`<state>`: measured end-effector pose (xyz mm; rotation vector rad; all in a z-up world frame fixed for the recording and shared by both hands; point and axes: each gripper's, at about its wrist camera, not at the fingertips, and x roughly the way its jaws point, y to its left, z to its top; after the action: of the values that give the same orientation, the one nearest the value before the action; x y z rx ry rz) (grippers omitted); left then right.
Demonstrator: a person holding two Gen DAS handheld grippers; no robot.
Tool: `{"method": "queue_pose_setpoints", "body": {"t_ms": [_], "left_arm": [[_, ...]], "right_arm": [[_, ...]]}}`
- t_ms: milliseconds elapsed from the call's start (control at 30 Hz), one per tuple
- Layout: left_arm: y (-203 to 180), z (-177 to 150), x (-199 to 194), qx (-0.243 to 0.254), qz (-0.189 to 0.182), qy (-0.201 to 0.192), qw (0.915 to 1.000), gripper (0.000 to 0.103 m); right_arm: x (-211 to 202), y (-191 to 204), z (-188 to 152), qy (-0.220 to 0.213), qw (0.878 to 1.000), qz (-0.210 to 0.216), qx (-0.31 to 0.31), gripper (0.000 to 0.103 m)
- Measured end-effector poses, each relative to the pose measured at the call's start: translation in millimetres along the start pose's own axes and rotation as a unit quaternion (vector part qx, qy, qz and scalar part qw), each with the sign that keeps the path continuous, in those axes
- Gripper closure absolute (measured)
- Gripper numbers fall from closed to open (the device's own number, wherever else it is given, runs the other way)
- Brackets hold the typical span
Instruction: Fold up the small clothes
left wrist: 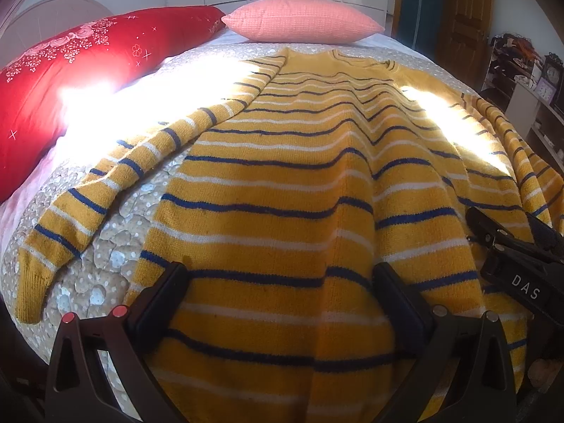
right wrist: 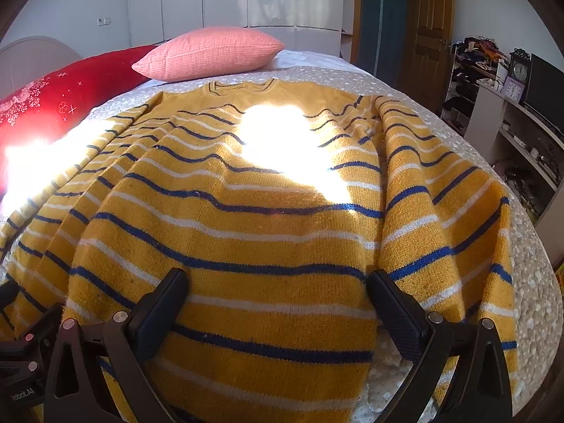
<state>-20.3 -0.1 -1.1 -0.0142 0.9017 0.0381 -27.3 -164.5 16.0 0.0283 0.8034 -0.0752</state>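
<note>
Fingers (left wrist: 169, 303) of both grippers gape wide, angled down over the striped sweater (left wrist: 282, 211).

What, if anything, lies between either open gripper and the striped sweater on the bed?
Nothing visible. The yellow striped sweater lies spread flat on the bedspread, and the open left gripper and right gripper hover directly over its lower part. The pink pillow and red quilt sit beyond it.

On my left view, white letters "DAS" stand on the right claw (left wrist: 493, 236) body at the frame's right edge. On my right view, "obot.AI" reads upside down on the left claw (right wrist: 7, 296) body, first letters cut off.
</note>
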Motion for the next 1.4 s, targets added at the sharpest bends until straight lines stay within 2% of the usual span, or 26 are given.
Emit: {"method": "queue_pose_setpoints", "body": {"t_ms": [233,567,867,1400], "left_arm": [[-0.4,0.9,1.7,-0.003,0.007,0.000,1.0000,0.000],[1.1,-7.5,0.7,-0.004,0.002,-0.032,0.9995,0.000],[0.5,-11.1,-0.2,-0.002,0.001,-0.045,0.9990,0.000],[0.2,-12.3,-2.3,-0.001,0.001,-0.050,0.9987,0.000]], "right_arm": [[-4.0,3.0,-3.6,-0.005,1.000,-0.001,0.000,0.000],[-7.9,5.7,-5.8,-0.012,1.000,-0.008,-0.005,0.000],[-9.4,5.2,-6.2,-0.013,1.000,-0.011,-0.006,0.000],[-10.2,4.7,-6.0,-0.014,1.000,-0.012,-0.006,0.000]]}}
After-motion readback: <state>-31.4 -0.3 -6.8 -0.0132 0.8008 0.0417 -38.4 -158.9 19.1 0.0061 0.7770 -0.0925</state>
